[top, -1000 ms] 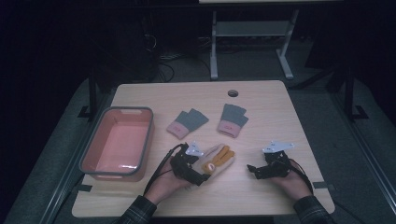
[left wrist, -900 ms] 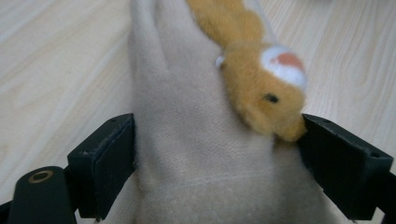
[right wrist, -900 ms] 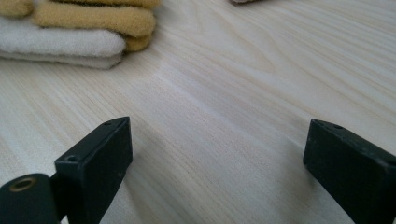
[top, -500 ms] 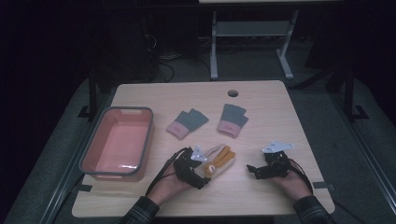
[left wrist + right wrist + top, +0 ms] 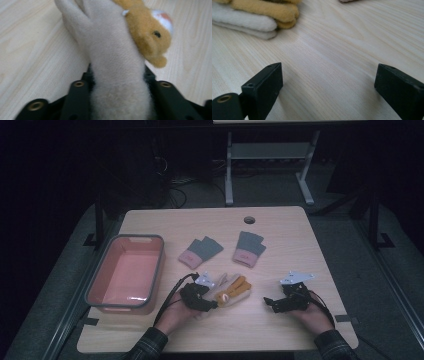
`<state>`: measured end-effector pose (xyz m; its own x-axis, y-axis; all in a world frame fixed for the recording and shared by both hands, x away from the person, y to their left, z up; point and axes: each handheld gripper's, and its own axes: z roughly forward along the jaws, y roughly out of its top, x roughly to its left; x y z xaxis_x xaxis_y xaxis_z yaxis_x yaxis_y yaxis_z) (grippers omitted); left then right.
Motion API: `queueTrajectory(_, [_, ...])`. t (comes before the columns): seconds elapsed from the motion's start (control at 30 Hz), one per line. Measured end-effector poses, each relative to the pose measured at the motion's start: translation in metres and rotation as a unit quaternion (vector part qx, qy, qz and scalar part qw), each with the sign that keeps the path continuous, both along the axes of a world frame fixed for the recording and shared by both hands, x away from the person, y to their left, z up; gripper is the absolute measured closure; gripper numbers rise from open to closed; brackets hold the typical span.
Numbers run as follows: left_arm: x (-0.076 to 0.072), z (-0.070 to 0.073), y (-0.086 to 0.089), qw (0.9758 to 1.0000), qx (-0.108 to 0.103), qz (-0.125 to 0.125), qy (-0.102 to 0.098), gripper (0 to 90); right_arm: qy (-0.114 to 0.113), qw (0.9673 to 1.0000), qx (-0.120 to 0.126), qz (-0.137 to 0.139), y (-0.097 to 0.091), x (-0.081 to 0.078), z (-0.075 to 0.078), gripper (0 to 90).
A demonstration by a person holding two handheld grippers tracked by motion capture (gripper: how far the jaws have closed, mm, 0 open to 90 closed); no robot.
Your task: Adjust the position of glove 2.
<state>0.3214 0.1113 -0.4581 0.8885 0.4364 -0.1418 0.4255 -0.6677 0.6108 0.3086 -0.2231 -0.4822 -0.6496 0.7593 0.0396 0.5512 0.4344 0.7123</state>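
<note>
A cream and orange plush glove [image 5: 232,290] with a small animal face [image 5: 152,32] lies on the wooden table [image 5: 280,225], near its front middle. My left gripper [image 5: 209,302] reaches it from the left. Its jaws have just been closing and now squeeze the cream cuff [image 5: 117,75] between them. My right gripper [image 5: 270,303] rests on the table to the right of the glove, apart from it, and points left. In the right gripper view it [image 5: 327,75] stands open over bare wood, with the plush fingers [image 5: 262,15] farther off at upper left.
A pink bin with a grey rim [image 5: 95,285] stands at the left of the table. Two grey and pink folded gloves [image 5: 201,252] [image 5: 248,248] lie behind the plush one. A round cable hole [image 5: 249,220] sits near the far edge.
The left gripper's jaws have closed onto the cream cuff of the plush glove, which shifted slightly. The right gripper has stayed where it was.
</note>
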Motion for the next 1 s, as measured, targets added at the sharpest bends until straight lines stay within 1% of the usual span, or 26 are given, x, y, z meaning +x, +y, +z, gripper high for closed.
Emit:
queueTrajectory(0.03, [0.001, 0.0, 0.001, 1.0, -0.001, -0.001, 0.007, 67.3, 0.0, 1.0, 0.0, 0.0, 0.0, 0.0, 0.0, 7.9])
queueTrajectory(0.1, [0.003, 0.0, 0.003, 0.9998, -0.009, 0.001, 0.018, 71.0, 0.0, 1.0, 0.0, 0.0, 0.0, 0.0, 0.0, 7.9])
queueTrajectory(0.13, [0.003, -0.001, 0.003, 0.9996, -0.015, 0.007, 0.023, 72.0, 0.0, 1.0, 0.0, 0.0, 0.0, 0.0, 0.0, 7.9])
queueTrajectory(0.17, [0.003, -0.001, 0.004, 0.9996, -0.013, 0.006, 0.026, 72.5, 0.0, 1.0, 0.0, 0.0, 0.0, 0.0, 0.0, 7.9])
queueTrajectory(0.27, [0.004, 0.0, 0.004, 0.999, -0.021, 0.014, 0.037, 73.8, 0.0, 1.0, 0.0, 0.0, 0.0, 0.0, 0.0, 7.9])
queueTrajectory(0.33, [0.005, 0.001, 0.005, 0.9989, -0.023, 0.014, 0.038, 74.3, 0.0, 1.0, 0.0, 0.0, 0.0, 0.0, 0.0, 7.9])
queueTrajectory(0.4, [0.005, 0.002, 0.005, 0.9985, -0.03, 0.017, 0.043, 74.5, 0.0, 1.0, 0.0, 0.0, 0.0, 0.0, 0.0, 7.9])
queueTrajectory(0.5, [0.006, 0.008, 0.006, 0.9979, -0.042, 0.022, 0.045, 74.5, 0.0, 1.0, 0.0, 0.0, 0.0, 0.0, 0.0, 7.9])
queueTrajectory(0.7, [0.009, 0.027, 0.012, 0.9973, -0.052, 0.036, 0.038, 74.4, 0.0, 1.0, 0.0, 0.0, 0.0, 0.0, 0.0, 7.9])
queueTrajectory(0.77, [0.011, 0.034, 0.015, 0.9965, -0.06, 0.043, 0.039, 74.4, 0.0, 1.0, 0.0, 0.0, 0.0, 0.0, 0.0, 7.9])
queueTrajectory(0.83, [0.012, 0.04, 0.018, 0.9963, -0.061, 0.051, 0.034, 74.4, 0.001, 1.0, 0.0, 0.0, 0.0, 0.0, 0.0, 7.9])
queueTrajectory(0.9, [0.012, 0.047, 0.021, 0.9956, -0.067, 0.058, 0.03, 74.4, 0.001, 1.0, 0.0, 0.0, 0.0, 0.0, 0.0, 7.9])
queueTrajectory(0.97, [0.012, 0.053, 0.026, 0.9947, -0.075, 0.064, 0.03, 74.4, 0.001, 1.0, 0.0, -0.001, 0.0, 0.0, 0.0, 7.9])
queueTrajectory(1.0, [0.012, 0.055, 0.028, 0.9945, -0.075, 0.067, 0.03, 74.4, 0.001, 1.0, 0.0, -0.001, 0.0, 0.0, 0.0, 7.9])
